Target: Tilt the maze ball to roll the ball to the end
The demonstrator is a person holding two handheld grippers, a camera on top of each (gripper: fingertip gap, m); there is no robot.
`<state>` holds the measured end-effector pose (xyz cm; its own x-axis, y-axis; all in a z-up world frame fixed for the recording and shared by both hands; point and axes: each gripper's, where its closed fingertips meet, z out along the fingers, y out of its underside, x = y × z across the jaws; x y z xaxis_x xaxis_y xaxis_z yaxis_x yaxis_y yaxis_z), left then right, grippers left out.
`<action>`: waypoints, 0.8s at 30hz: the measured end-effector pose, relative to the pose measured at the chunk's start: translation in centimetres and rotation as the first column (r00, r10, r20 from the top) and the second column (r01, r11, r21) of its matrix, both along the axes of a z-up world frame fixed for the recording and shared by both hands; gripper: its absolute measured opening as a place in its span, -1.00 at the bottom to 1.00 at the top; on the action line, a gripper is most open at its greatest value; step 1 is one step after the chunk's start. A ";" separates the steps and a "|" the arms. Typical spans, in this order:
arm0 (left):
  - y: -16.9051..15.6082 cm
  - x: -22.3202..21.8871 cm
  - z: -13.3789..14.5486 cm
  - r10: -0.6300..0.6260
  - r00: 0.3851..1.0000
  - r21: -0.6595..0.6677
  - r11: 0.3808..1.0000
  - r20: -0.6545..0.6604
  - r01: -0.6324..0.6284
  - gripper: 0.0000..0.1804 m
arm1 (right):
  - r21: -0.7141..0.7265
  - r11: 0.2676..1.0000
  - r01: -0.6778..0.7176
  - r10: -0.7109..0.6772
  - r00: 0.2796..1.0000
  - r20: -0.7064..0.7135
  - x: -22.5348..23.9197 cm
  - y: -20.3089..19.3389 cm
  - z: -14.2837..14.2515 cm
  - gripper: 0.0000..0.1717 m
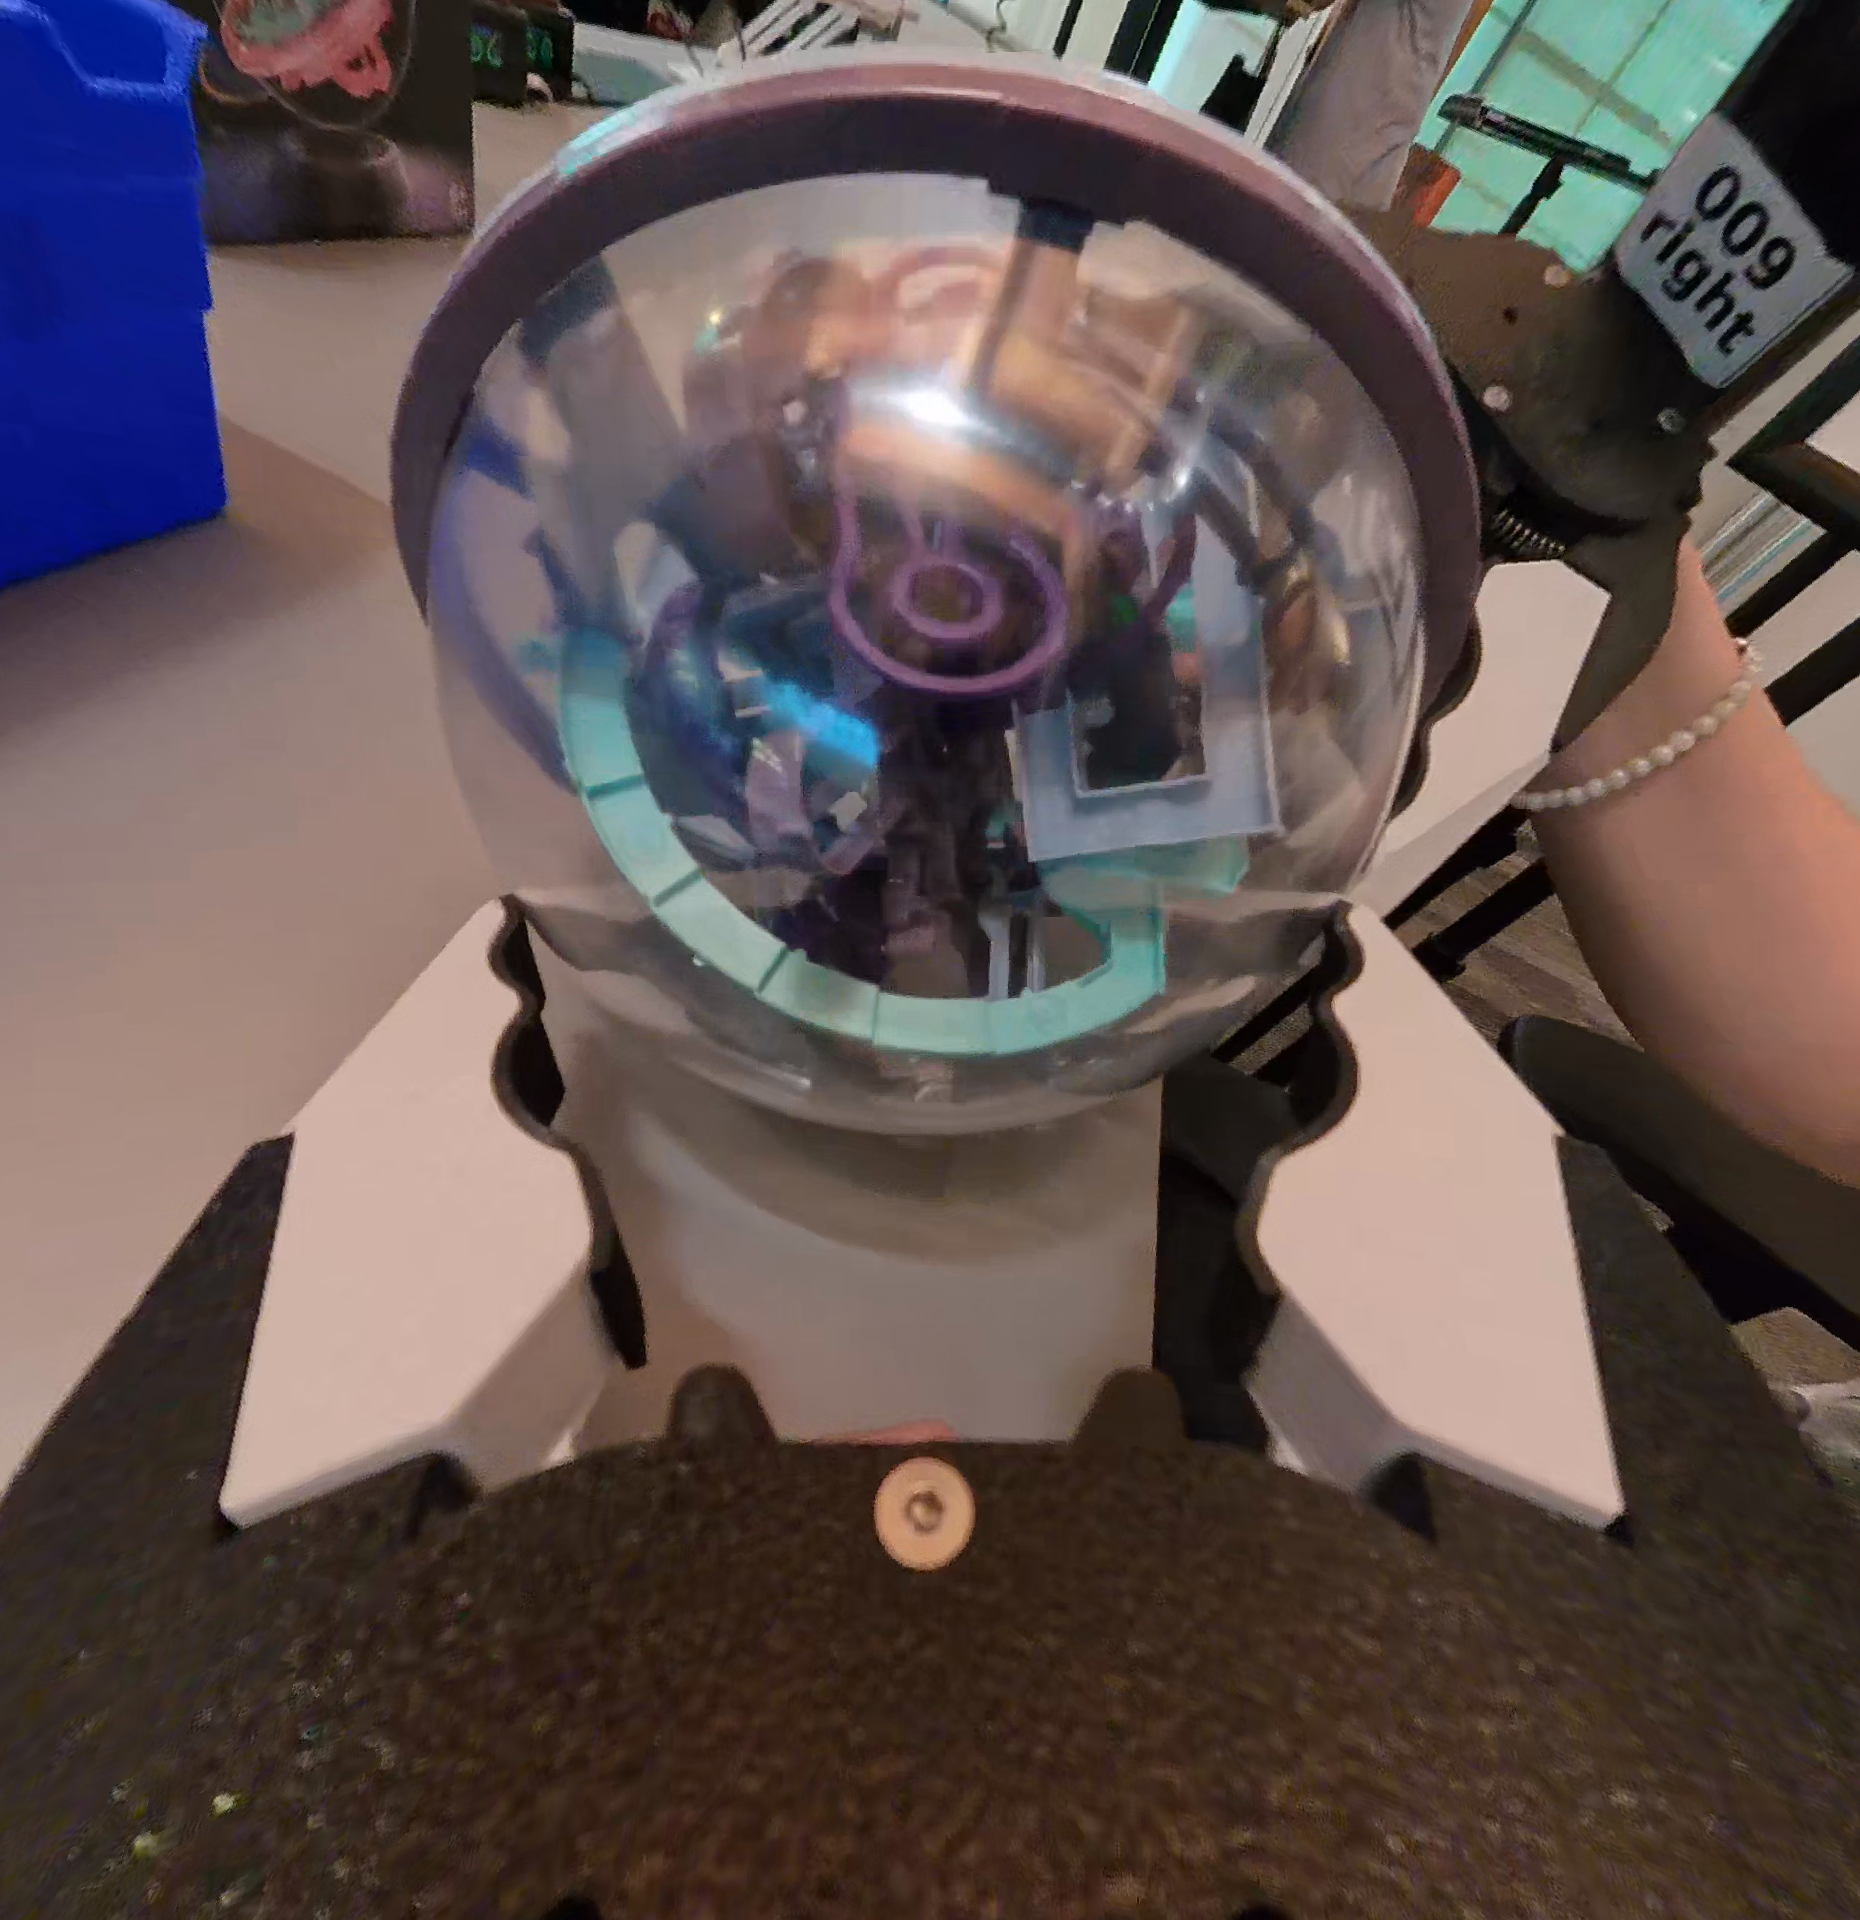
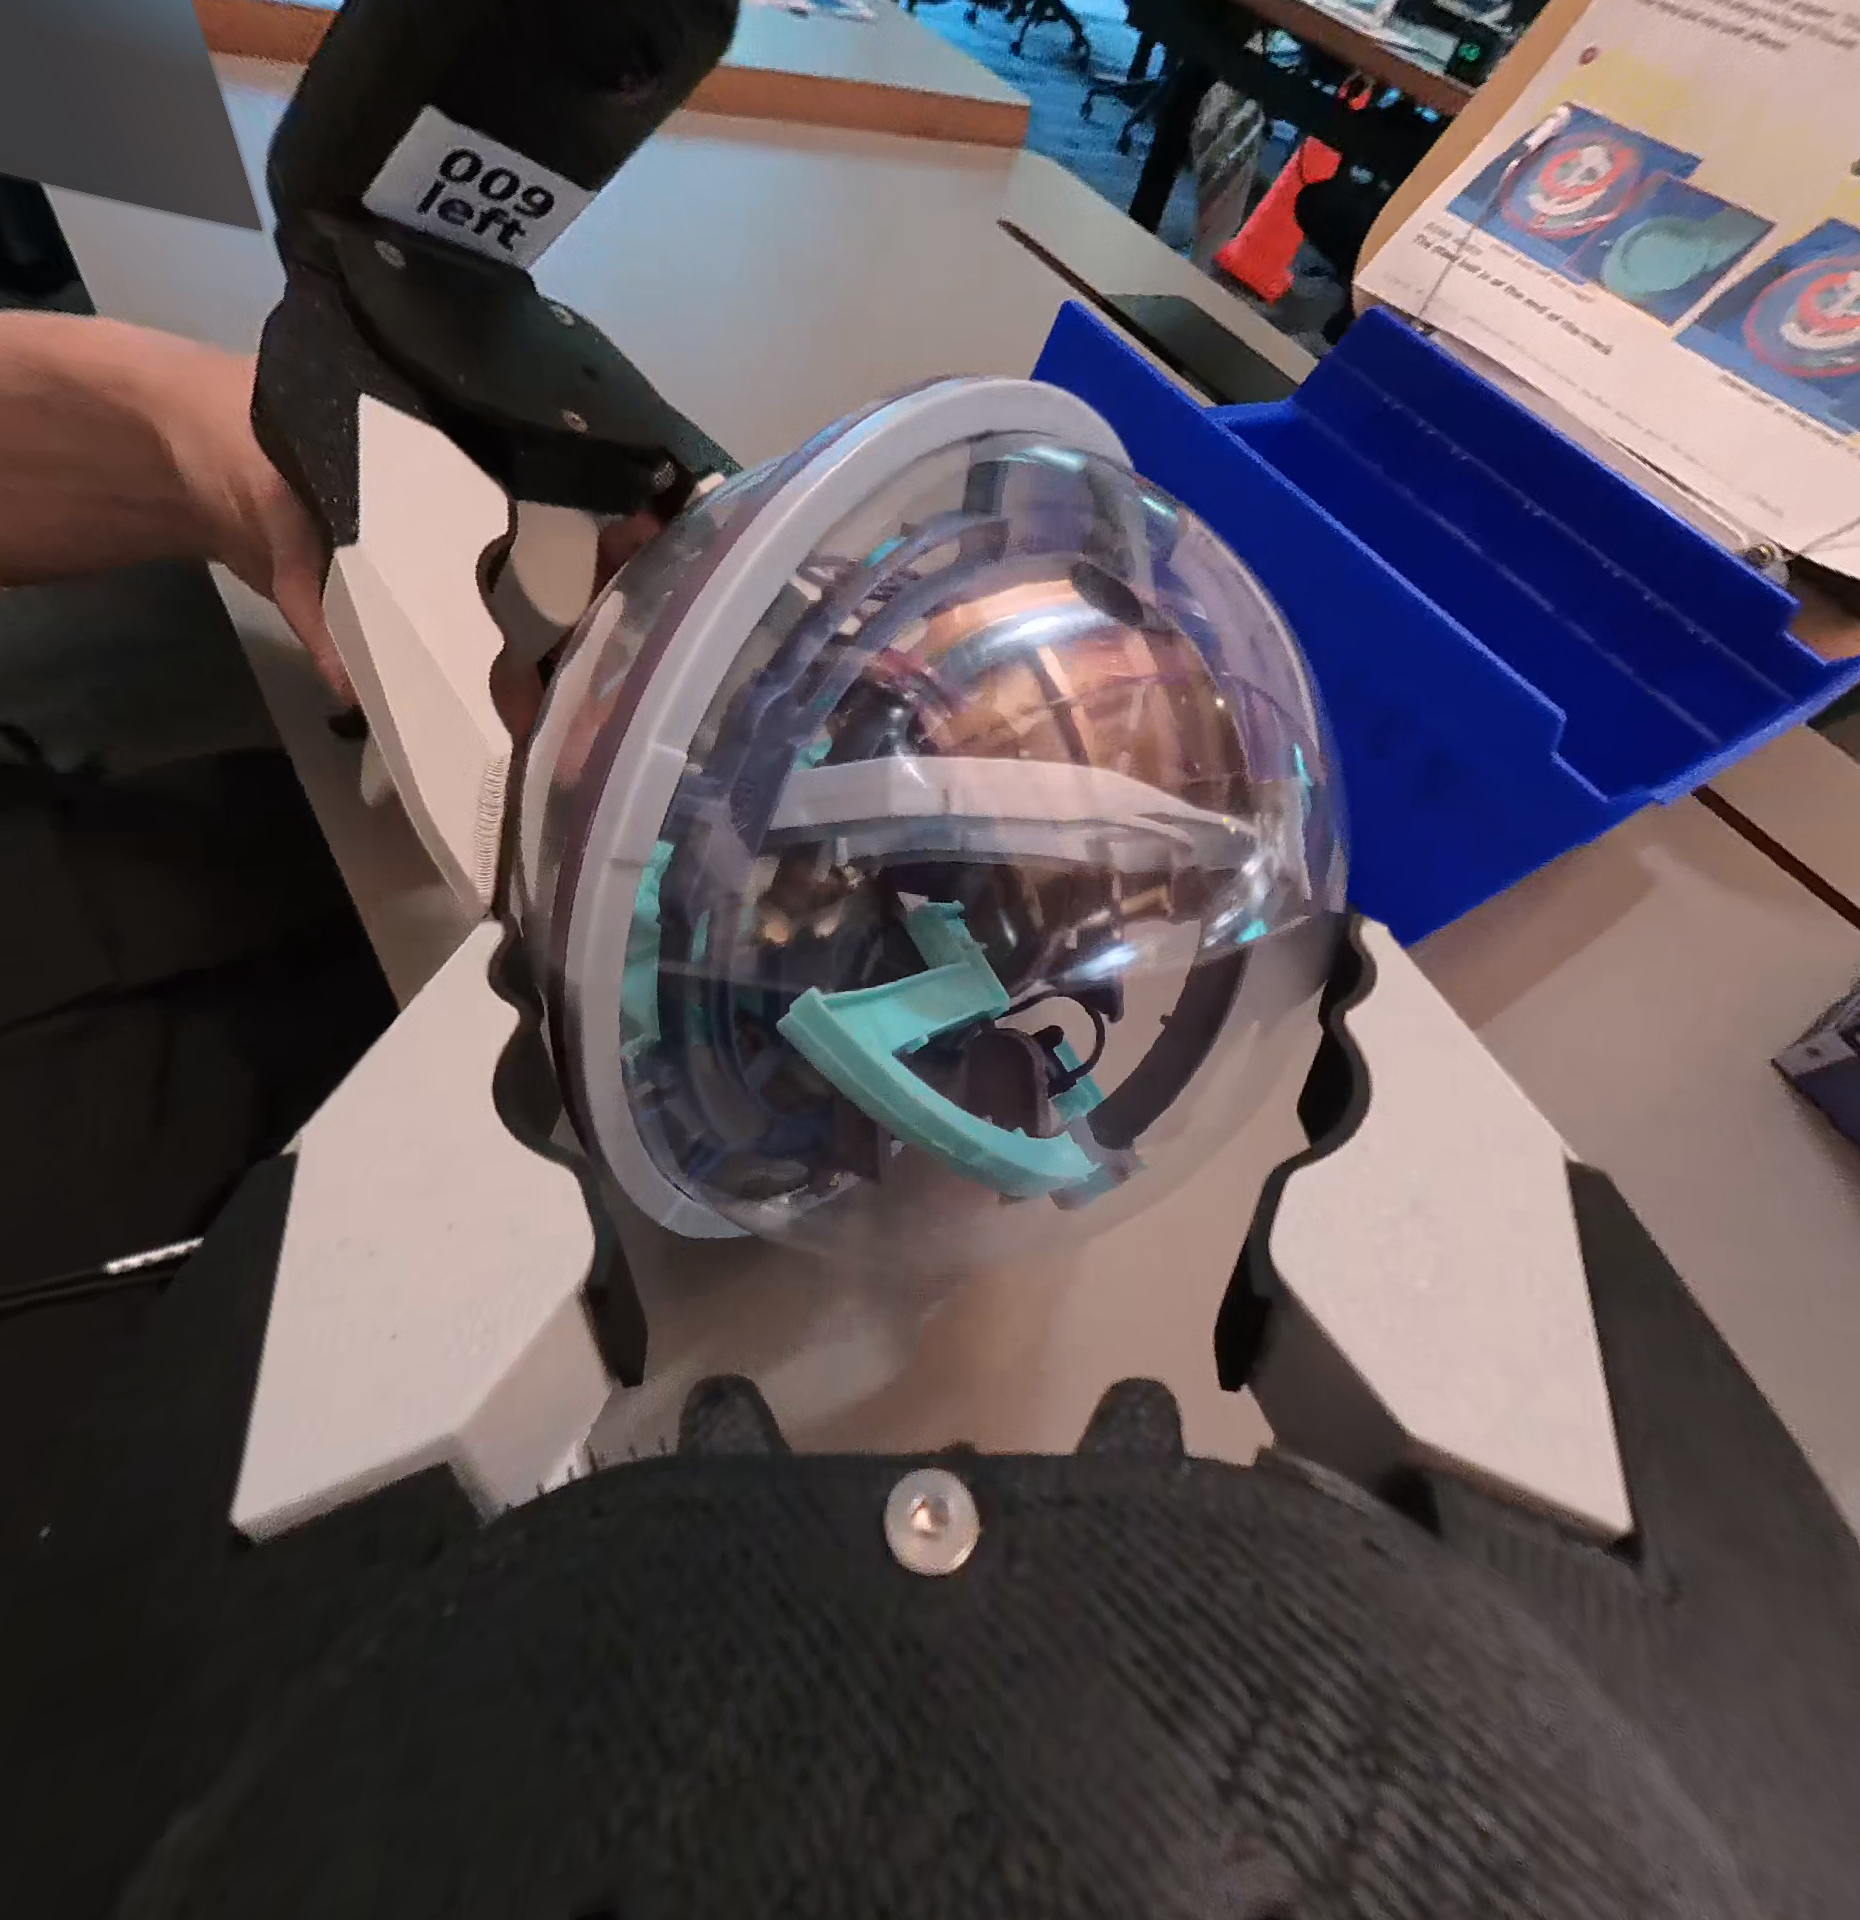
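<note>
Maze ball (image 1: 926, 582) sits clamped between your two tools, off the table, so that either wrist can tip it and steer the small ball inside; I cannot pick that little ball out among the tracks.

Your left gripper (image 1: 926, 935) has its tongs spread wide, both pads pressed on the clear lower dome at 8 and 4 o'clock. Your right gripper (image 2: 926, 987) is spread just as wide, one pad against the grey seam ring (image 2: 635, 831) at 9 o'clock, the other on the dome at 3 o'clock. Holding from two opposite sides keeps a slippery sphere from rolling free, I judge.

Shell material is hard, glossy clear plastic, throwing bright glare. Inside run curved teal tracks (image 1: 635, 831), a purple looped rail (image 1: 941, 613) and a pale blue square frame (image 1: 1144, 769). Seen from the left, the seam ring looks dull mauve. Fingers (image 1: 417, 1195) are flat white blocks with wavy black rubber edges; the bodies are grainy black.

Beyond the sphere at 2 o'clock in the right view stands a blue plastic bin (image 2: 1477, 644) on the pale table (image 2: 801, 260).
</note>
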<state>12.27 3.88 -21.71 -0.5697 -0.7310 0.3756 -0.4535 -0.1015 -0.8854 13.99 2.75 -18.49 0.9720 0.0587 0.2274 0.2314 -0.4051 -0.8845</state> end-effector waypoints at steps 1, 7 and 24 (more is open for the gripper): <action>-0.1 0.0 0.2 -0.005 1.000 0.001 1.000 0.016 0.005 0.56 | 0.012 1.000 0.012 -0.012 1.000 -0.016 -0.1 -0.3 0.1 0.67; -0.7 -0.1 0.8 -0.019 0.995 0.040 0.999 0.098 0.015 0.54 | 0.049 0.997 0.067 -0.064 0.997 -0.051 -0.3 -1.4 0.0 0.65; -1.4 -0.7 1.2 -0.076 0.969 0.192 0.981 0.234 0.030 0.50 | 0.112 0.987 0.117 -0.112 0.992 -0.050 -0.9 -2.9 -0.6 0.66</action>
<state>11.61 2.44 -20.47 -0.6660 -0.7412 0.0840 -0.2264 0.0936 -0.9695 13.11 -0.17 -19.08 0.9800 -0.0777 0.1832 0.1493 -0.3217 -0.9350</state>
